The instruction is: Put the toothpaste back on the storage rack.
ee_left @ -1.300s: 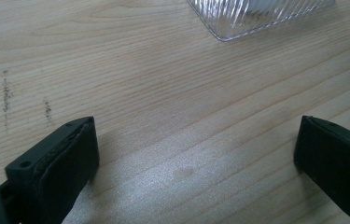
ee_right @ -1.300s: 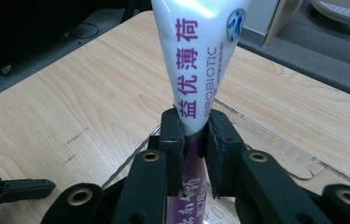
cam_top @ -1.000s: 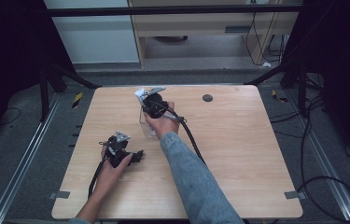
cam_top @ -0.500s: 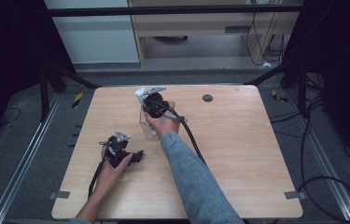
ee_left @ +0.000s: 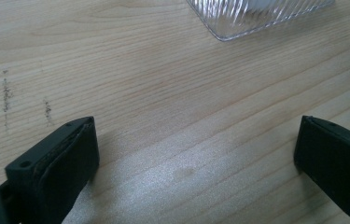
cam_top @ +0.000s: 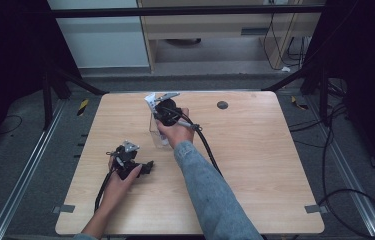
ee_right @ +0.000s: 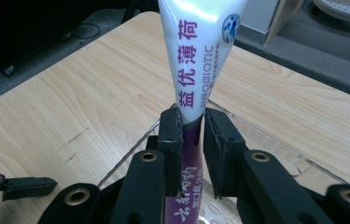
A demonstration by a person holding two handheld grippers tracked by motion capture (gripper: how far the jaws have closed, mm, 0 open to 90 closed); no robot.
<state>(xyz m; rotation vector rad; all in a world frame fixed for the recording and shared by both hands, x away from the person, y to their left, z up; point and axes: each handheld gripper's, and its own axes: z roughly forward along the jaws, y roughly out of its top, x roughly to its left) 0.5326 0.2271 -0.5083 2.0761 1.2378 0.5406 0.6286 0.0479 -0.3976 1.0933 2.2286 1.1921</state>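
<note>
My right gripper [ee_right: 192, 135] is shut on a white and purple tube [ee_right: 200, 56], its pads pinching the tube low down where the purple begins. The tube stands upright over a clear ribbed cup [ee_right: 275, 144]. In the high view the right gripper [cam_top: 167, 112] hovers above the cup [cam_top: 158, 134] at the table's far middle, with the tube's white end [cam_top: 150, 100] sticking out to the left. My left gripper [cam_top: 142, 165] rests on the table near the front left. Its jaws stand wide open [ee_left: 196, 158] over bare wood, and the cup's ribbed base [ee_left: 256, 14] lies just ahead.
The wooden table [cam_top: 255, 165] has a small dark round disc [cam_top: 222, 105] near its far edge. A black cable [cam_top: 207, 147] trails from the right gripper along the sleeve. Dark floor, rails and stands surround the table.
</note>
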